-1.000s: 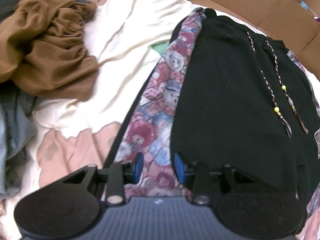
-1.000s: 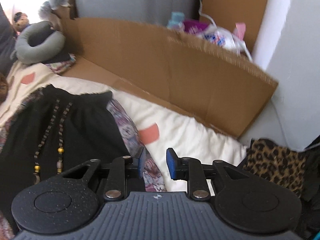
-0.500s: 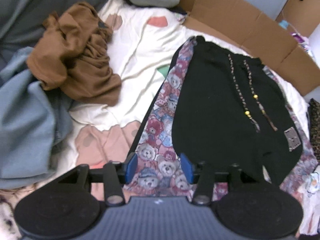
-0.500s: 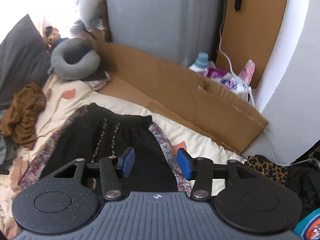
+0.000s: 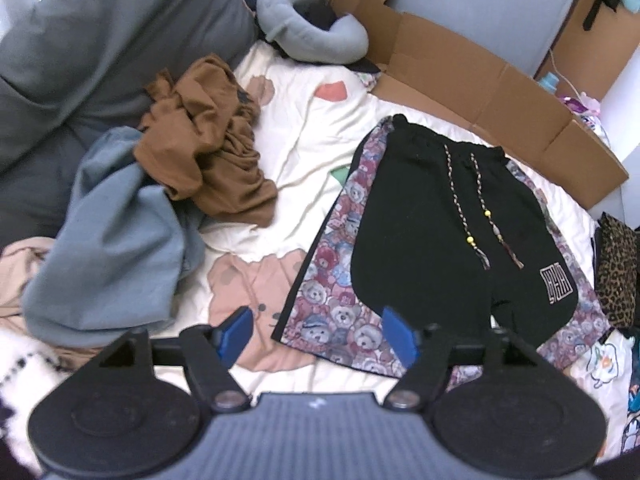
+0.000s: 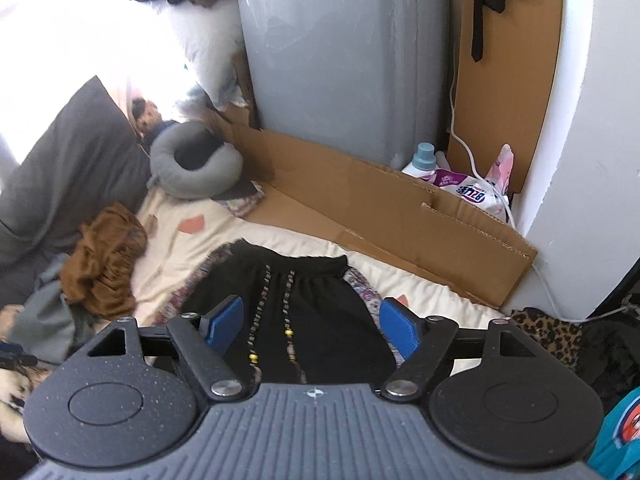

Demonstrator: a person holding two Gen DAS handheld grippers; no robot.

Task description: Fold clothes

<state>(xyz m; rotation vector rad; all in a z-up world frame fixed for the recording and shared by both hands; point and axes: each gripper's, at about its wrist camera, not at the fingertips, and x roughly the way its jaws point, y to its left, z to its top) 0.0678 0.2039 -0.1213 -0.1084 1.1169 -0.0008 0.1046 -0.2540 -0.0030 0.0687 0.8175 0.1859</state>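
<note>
Black shorts [image 5: 440, 232] with a beaded drawstring lie flat on a folded teddy-bear print garment [image 5: 340, 304] on the cream bedsheet [image 5: 304, 136]. My left gripper [image 5: 318, 334] is open and empty, raised above the near edge of the print garment. My right gripper [image 6: 312, 326] is open and empty, held high above the black shorts [image 6: 288, 312]. A crumpled brown garment [image 5: 208, 148] and a blue-grey garment [image 5: 112, 248] lie in a heap at the left.
A flattened cardboard box [image 5: 480, 76] lines the far side of the bed. A grey neck pillow [image 5: 308, 28] and a dark grey pillow [image 5: 80, 60] lie at the head. A leopard-print cloth [image 5: 616, 268] is at the right. A grey cabinet [image 6: 344, 64] stands behind.
Both grippers have opened wide and pulled up and back from the shorts, so more of the bed shows. The shorts and print garment stay flat.
</note>
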